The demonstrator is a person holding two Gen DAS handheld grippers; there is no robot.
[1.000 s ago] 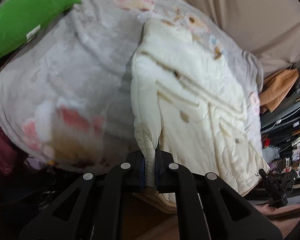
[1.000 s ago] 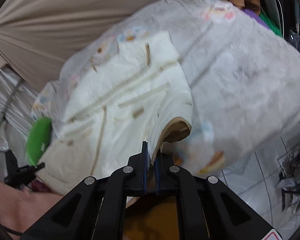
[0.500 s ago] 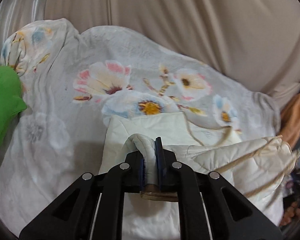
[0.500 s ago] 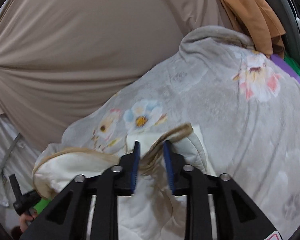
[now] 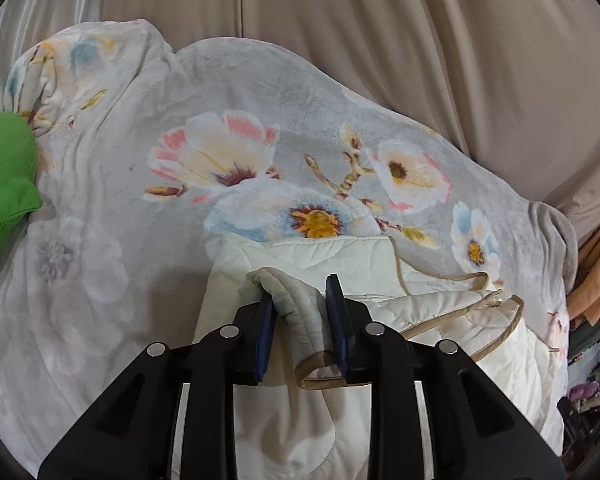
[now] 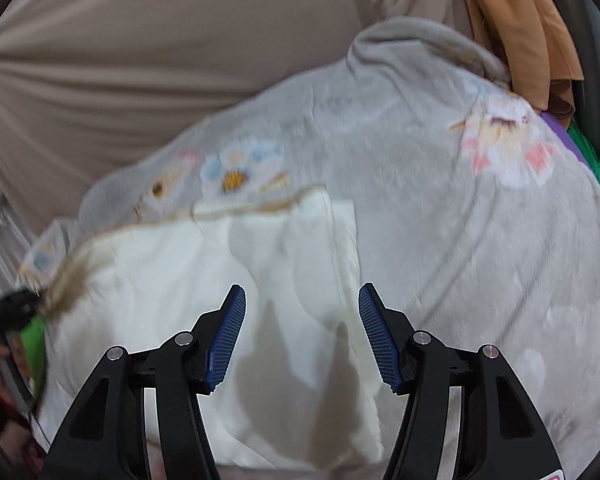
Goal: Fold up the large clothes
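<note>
A fold of the quilted garment (image 5: 380, 312) lay between the jaws of the left gripper (image 5: 300, 320), which had just been opening. The rest spread ahead of and below it on the flowered blanket (image 5: 140, 240). A cushion (image 5: 4, 184) lay far to its left. Curtains (image 5: 380, 40) hung behind the blanket. Below the right gripper (image 6: 302, 332), whose jaws had just been opening, the garment lay flat.

Matt quilted cream garment (image 5: 440, 312) on a soft plush floral blanket (image 5: 140, 200).
</note>
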